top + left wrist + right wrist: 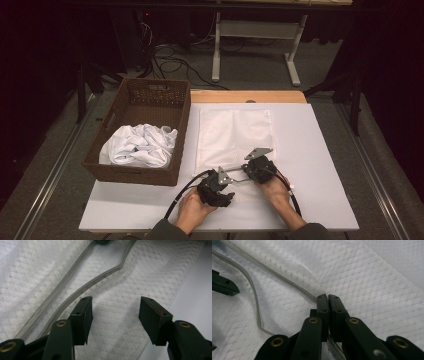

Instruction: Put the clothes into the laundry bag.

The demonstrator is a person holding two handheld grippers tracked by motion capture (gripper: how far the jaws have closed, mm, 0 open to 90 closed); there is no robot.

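The mesh bag (234, 135) is white, flat and roughly rectangular, lying spread on the table just right of the basket (137, 130). Its weave shows a fine diamond pattern, slightly rumpled near the front edge. A grey zipper (75, 290) runs along that front edge, farthest from the basket's back rim; it is partly undone, its two sides parting and curving across the mesh.

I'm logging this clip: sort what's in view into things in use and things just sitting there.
In use:
- white mesh bag with its zipper
- right gripper, shut on the zipper edge
- left gripper, open over the mesh

Sitting by:
- wicker basket
- white clothes inside it
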